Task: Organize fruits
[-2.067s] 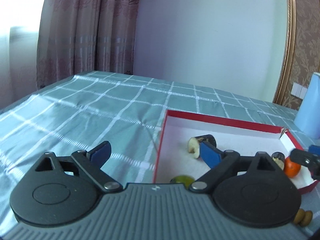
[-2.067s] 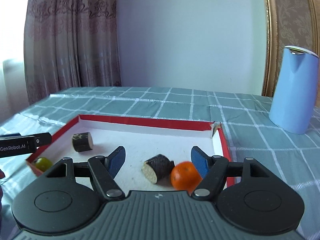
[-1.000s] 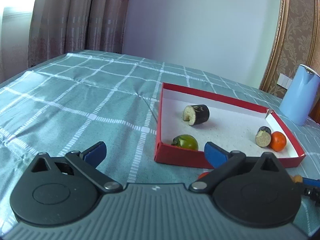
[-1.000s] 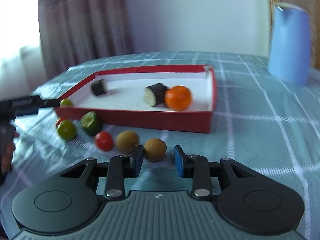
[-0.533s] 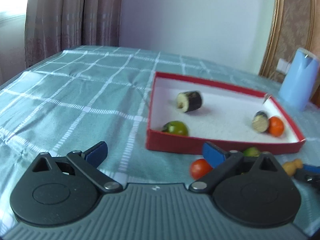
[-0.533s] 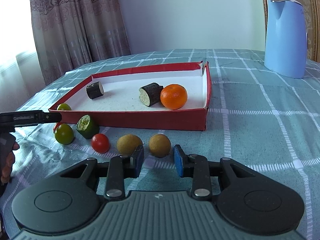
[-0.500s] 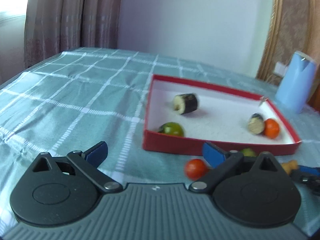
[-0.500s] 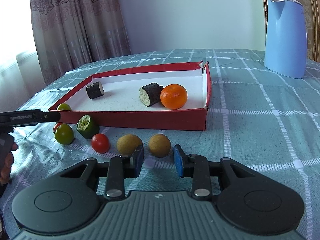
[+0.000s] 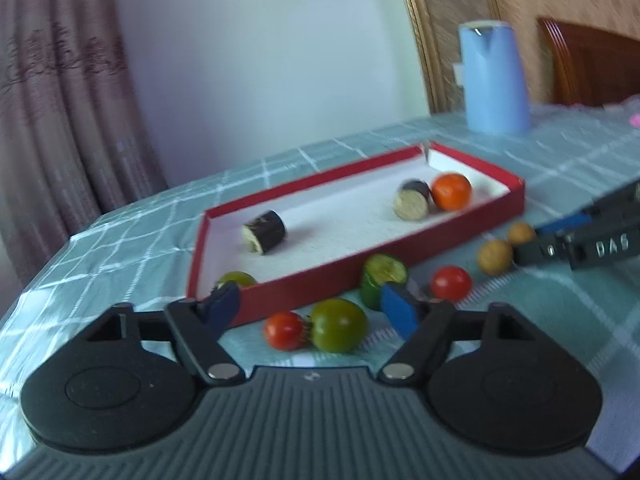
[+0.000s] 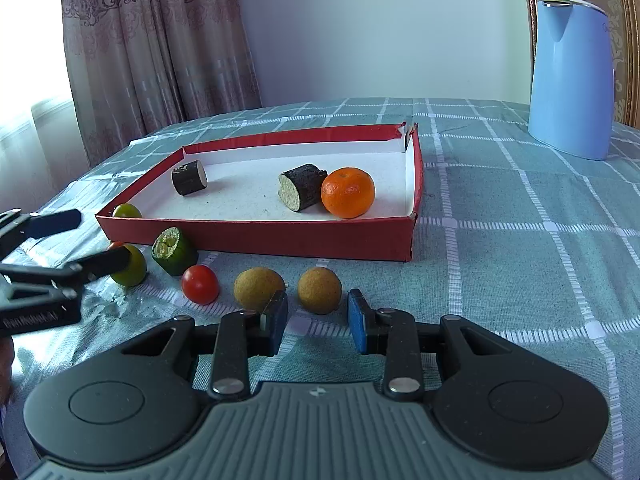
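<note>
A red tray (image 10: 256, 236) holds two dark eggplant pieces (image 10: 303, 186), an orange (image 10: 348, 192) and a green tomato (image 10: 126, 211). In front of it lie a green tomato (image 9: 338, 325), two red tomatoes (image 9: 283, 330) (image 10: 200, 278), a green cucumber piece (image 10: 174, 250) and two brown fruits (image 10: 319, 290) (image 10: 259, 289). My left gripper (image 9: 314, 312) is open, just short of the green and red tomatoes. My right gripper (image 10: 317, 322) is open a little, its jaws just short of the right brown fruit.
A blue kettle (image 10: 570, 76) stands at the back right on the green checked tablecloth (image 10: 520, 220). Curtains (image 10: 152, 40) hang behind the table's far left edge. A wooden chair back (image 9: 592, 64) stands behind the kettle.
My left gripper has swung right and down toward the loose tomatoes in front of the tray. My right gripper has barely moved.
</note>
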